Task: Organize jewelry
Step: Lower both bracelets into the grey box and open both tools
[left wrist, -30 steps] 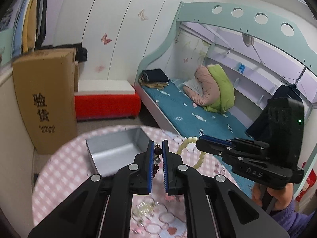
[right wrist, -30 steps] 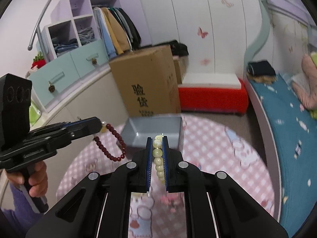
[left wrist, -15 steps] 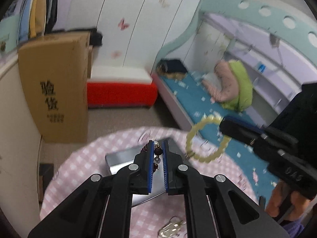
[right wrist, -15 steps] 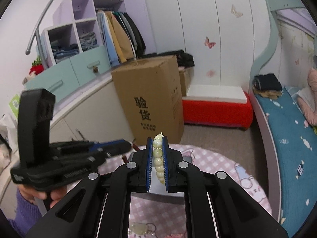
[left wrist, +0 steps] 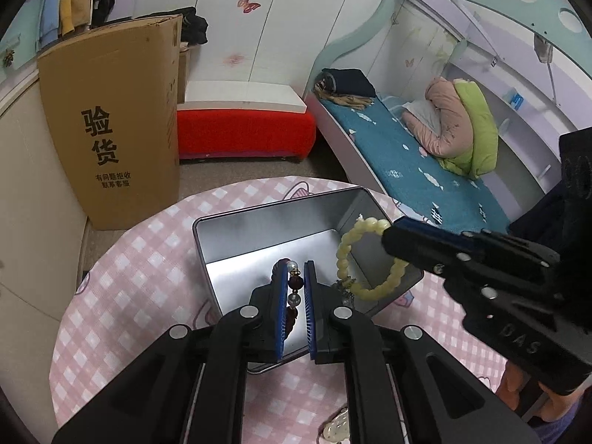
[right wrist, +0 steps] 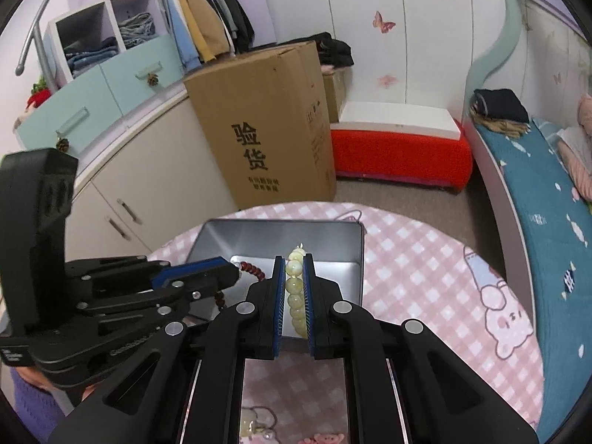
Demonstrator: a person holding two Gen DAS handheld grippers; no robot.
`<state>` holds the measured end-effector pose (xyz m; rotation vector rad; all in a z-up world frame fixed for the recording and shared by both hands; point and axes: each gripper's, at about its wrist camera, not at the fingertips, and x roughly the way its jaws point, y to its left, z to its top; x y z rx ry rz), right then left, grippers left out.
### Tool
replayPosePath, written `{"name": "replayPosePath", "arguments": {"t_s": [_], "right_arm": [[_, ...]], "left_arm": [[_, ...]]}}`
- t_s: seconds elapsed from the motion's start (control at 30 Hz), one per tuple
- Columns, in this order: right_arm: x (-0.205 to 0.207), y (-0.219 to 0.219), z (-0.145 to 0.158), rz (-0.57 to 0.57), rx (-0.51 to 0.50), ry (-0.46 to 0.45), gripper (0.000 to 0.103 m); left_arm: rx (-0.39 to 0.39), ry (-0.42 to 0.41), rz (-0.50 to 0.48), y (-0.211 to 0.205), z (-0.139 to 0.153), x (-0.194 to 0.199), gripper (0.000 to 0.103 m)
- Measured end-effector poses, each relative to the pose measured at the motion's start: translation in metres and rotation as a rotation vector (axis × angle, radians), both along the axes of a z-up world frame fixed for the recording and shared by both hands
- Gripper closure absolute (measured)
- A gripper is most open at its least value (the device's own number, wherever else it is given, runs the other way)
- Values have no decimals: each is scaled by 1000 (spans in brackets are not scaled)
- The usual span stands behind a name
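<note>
An open silver tin box (left wrist: 236, 222) (right wrist: 259, 233) sits on the round pink checked table (left wrist: 122, 288) (right wrist: 425, 266). My left gripper (left wrist: 295, 288) is shut on a dark red bead bracelet (left wrist: 294, 283) and holds it over the box; the bracelet also shows in the right wrist view (right wrist: 251, 269). My right gripper (right wrist: 295, 288) is shut on a pale yellow bead bracelet (right wrist: 295, 288) over the box; the bracelet hangs as a loop in the left wrist view (left wrist: 347, 255), above the box's right side.
More jewelry (left wrist: 335, 427) (right wrist: 255, 433) lies on the table near its front edge. Behind the table stand a tall cardboard box (left wrist: 111, 125), a red bench (left wrist: 244, 129) and a bed (left wrist: 425, 170). Cabinets (right wrist: 148, 170) line the left.
Both grippers have moved forward and down with their bracelets. They now hang over the open tin box, closer to each other.
</note>
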<state>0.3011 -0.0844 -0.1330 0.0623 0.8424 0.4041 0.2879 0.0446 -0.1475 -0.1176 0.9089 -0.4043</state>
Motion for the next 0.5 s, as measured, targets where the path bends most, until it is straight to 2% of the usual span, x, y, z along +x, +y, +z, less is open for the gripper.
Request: {"name": "replayPosePath", "arguments": {"t_s": [0.03, 0.07, 0.1, 0.17, 0.3, 0.33, 0.4, 0.5], "right_arm": [[1, 0, -3, -1, -4, 6, 93], [1, 0, -6, -2, -4, 11, 93], [1, -2, -9, -3, -5, 16, 93], [1, -2, -12, -12, -6, 18, 91], [-3, -6, -8, -19, 15, 21, 90], [-4, -7, -6, -18, 20, 19, 90], [-10, -9, 1, -20, 26, 3, 90], [-23, -15, 13, -23, 38, -20, 90]], "left_arm": [[1, -1, 2, 0, 0, -1, 95], [0, -2, 3, -2, 1, -2, 88], [1, -5, 7, -2, 1, -3, 73], [2, -30, 19, -2, 5, -9, 60], [-9, -44, 12, -2, 13, -15, 59], [-14, -51, 13, -1, 16, -17, 58], [-27, -73, 21, 0, 24, -24, 47], [-38, -111, 32, 4, 38, -38, 45]]}}
